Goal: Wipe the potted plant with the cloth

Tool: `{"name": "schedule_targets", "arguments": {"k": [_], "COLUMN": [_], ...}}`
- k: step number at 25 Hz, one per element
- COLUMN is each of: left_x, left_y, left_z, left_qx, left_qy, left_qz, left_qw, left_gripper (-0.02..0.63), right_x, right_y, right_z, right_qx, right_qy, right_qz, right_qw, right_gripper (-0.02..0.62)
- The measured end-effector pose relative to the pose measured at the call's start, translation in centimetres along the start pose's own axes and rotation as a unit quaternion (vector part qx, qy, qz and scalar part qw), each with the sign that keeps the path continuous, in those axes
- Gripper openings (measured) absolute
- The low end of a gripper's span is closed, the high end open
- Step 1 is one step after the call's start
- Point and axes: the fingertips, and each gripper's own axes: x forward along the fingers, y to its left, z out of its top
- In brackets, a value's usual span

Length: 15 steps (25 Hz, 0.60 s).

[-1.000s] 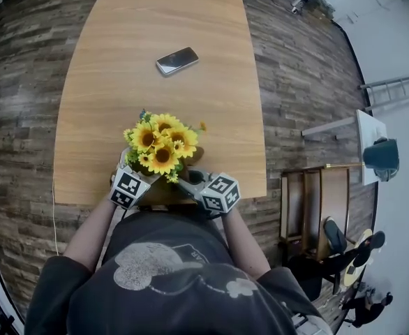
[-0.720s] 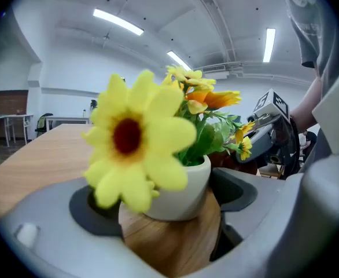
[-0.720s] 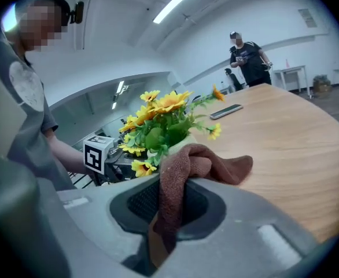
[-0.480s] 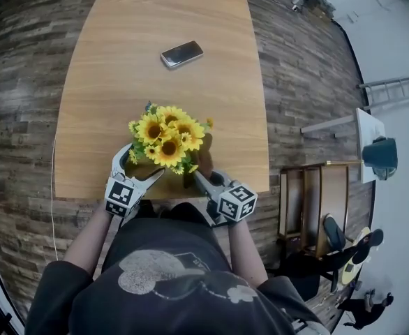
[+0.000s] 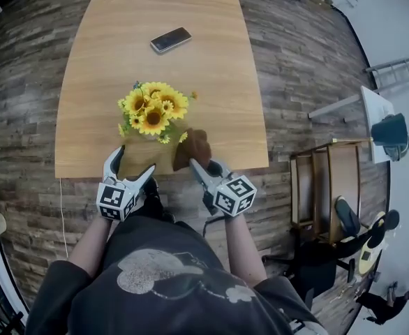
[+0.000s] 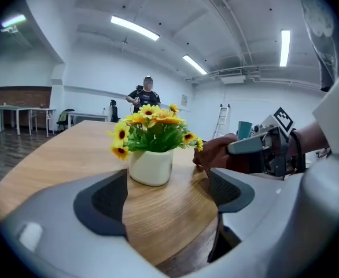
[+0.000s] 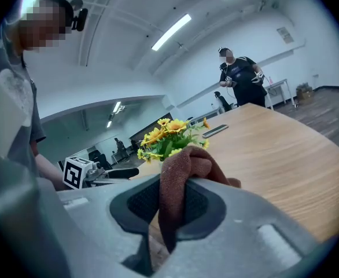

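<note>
The potted plant (image 5: 151, 110), yellow sunflowers in a white pot (image 6: 151, 167), stands upright on the wooden table (image 5: 211, 89) near its front edge. My left gripper (image 5: 129, 167) is open and holds nothing. It hovers at the table edge, short of the pot, which shows ahead between its pads (image 6: 103, 201). My right gripper (image 5: 196, 165) is shut on a brown cloth (image 5: 192, 147), just right of the pot and apart from it. In the right gripper view the cloth (image 7: 178, 175) hangs pinched between the pads, with the flowers (image 7: 169, 135) behind it.
A smartphone (image 5: 170, 40) lies farther back on the table. A wooden chair (image 5: 323, 194) stands to the right of the table on the plank floor. A person (image 6: 145, 94) stands far off in the room.
Both grippers have drawn back from the pot to the table's near edge. The left jaws no longer flank the pot. The cloth came away with the right gripper.
</note>
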Motion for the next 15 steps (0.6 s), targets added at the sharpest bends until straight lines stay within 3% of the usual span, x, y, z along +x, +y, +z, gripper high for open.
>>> {"name": "schedule_targets", "arguments": {"k": [8,15], "left_x": [-6.3,-11.0], "left_y": [-4.0,-7.3], "left_z": [2.2,3.4], "left_qx": [-0.003,-0.022], "left_qy": [-0.058,-0.089], "left_qz": [0.016,0.006], "left_qw": [0.9982,0.9958], "left_gripper": [0.376,0.322], "right_x": [-6.0,-9.6], "right_y": [4.1,7.5], "right_z": [-1.4,-4.1], "right_qx": [-0.012,-0.001], "right_qy": [-0.042,-0.037], "right_qz": [-0.004,-0.006], "right_qw": [0.999,0.999], "right_gripper": [0.049,0.049]}}
